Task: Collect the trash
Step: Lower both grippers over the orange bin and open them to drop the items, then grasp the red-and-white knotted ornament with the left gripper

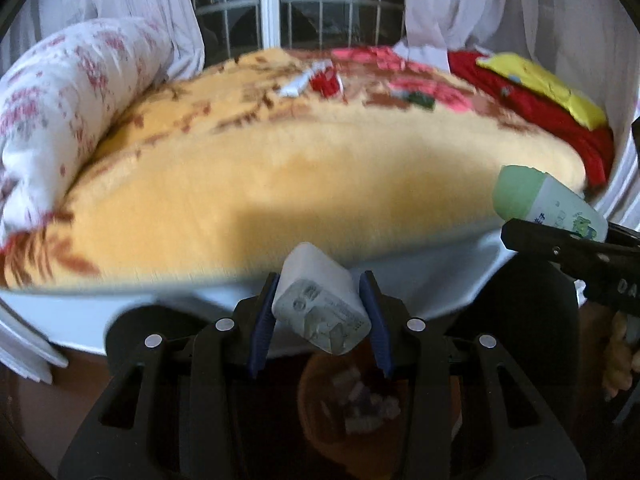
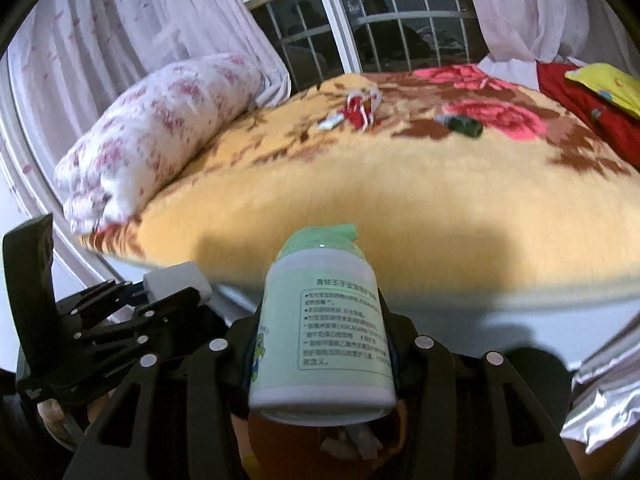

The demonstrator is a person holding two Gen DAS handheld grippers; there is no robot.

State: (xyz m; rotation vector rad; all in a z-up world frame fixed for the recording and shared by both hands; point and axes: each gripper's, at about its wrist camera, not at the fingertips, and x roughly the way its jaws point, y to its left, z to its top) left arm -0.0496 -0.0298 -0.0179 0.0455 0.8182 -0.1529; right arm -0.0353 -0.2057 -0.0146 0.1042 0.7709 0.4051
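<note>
Bedroom, yellow floral bed (image 2: 400,200): our left tool (image 1: 320,312) clamps white box (image 1: 316,304), right tool (image 2: 320,360) green-capped bottle (image 2: 324,320), both off bed's near edge.

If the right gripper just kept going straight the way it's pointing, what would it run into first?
Most likely the yellow flowered blanket on the bed. The right gripper, shut on the green-capped bottle, aims at its bare near part; the wrappers lie farther back. Depth is hard to judge in this fisheye view.
</note>
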